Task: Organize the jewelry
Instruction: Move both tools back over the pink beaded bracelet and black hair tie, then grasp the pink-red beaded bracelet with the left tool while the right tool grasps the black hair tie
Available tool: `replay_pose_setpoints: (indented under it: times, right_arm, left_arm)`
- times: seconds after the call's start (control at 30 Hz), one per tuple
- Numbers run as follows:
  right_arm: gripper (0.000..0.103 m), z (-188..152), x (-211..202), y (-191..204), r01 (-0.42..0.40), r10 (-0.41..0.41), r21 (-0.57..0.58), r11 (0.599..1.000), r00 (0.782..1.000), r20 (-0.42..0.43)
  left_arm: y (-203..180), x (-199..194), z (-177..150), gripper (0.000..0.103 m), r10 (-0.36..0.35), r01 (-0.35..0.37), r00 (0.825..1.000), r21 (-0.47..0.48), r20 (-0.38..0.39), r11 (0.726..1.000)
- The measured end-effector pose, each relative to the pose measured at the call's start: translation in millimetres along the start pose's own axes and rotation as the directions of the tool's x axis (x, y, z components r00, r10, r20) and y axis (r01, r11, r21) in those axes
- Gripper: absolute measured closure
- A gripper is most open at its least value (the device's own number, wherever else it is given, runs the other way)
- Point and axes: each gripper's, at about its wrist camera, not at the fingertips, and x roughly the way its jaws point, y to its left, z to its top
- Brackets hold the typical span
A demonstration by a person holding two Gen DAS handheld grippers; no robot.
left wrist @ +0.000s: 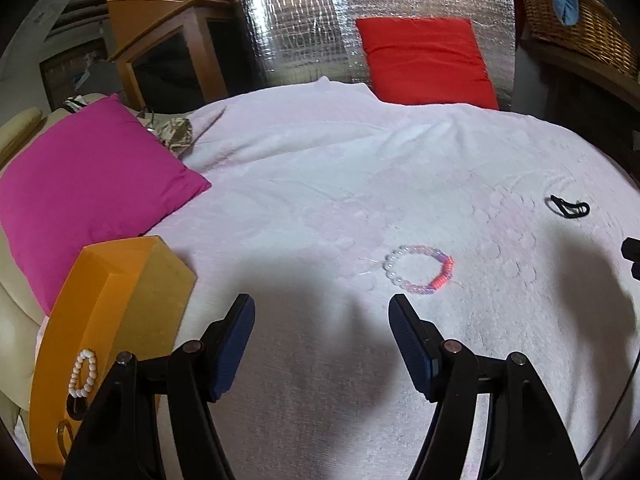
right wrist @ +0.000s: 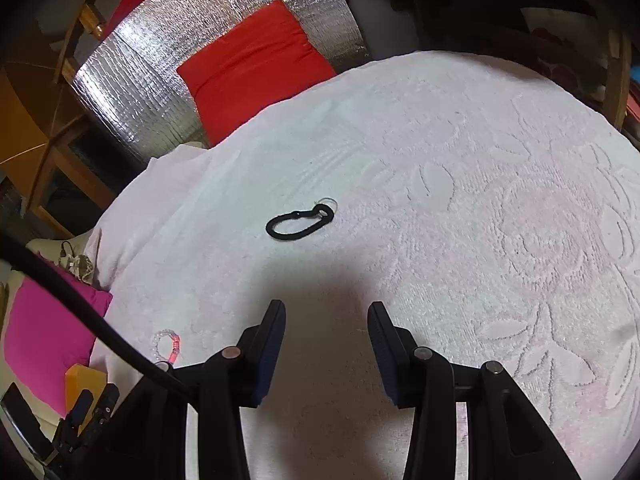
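Left claw (left wrist: 322, 312) gaping and empty, pink-and-clear bead bracelet (left wrist: 419, 269) lying flat on the white towel (left wrist: 320, 184) just ahead and right of its tips; right claw (right wrist: 327, 320) parted, nothing between pads, black loop bracelet (right wrist: 300, 222) ahead and slightly left. Both judged light, limp, prone to roll. Best pinched across one strand, pressing into soft pile.

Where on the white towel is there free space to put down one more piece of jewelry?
The white textured towel is bare right of the black cord bracelet, and between that and the pink-and-clear beaded bracelet. It is crowded at the left edge: orange box holding a white bead bracelet, beside the magenta cushion.
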Motion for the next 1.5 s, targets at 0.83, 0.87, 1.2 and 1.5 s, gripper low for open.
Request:
replay_pose_setpoints:
  times: [0.83,0.87,1.2,1.5]
  right_arm:
    - [0.056,50,49,-4,0.015,-0.014,-0.009,1.000,0.996,0.092]
    - [0.056,54,55,-5,0.013,-0.013,0.003,1.000,0.996,0.087]
    - [0.068,73,94,-5,-0.005,0.003,0.041,0.999,0.998,0.058]
    - [0.083,61,87,0,-0.040,0.039,0.026,0.999,0.999,0.030]
  left_arm:
    - [5,32,-10,0.031,-0.098,0.091,0.981,-0.051,-0.170,0.995]
    - [5,33,-10,0.031,-0.096,0.089,0.981,-0.050,-0.170,0.995]
    - [2,37,-8,0.031,-0.089,0.084,0.981,-0.033,-0.175,0.996]
    - [14,46,-8,0.031,-0.105,0.084,0.972,-0.107,-0.210,0.991]
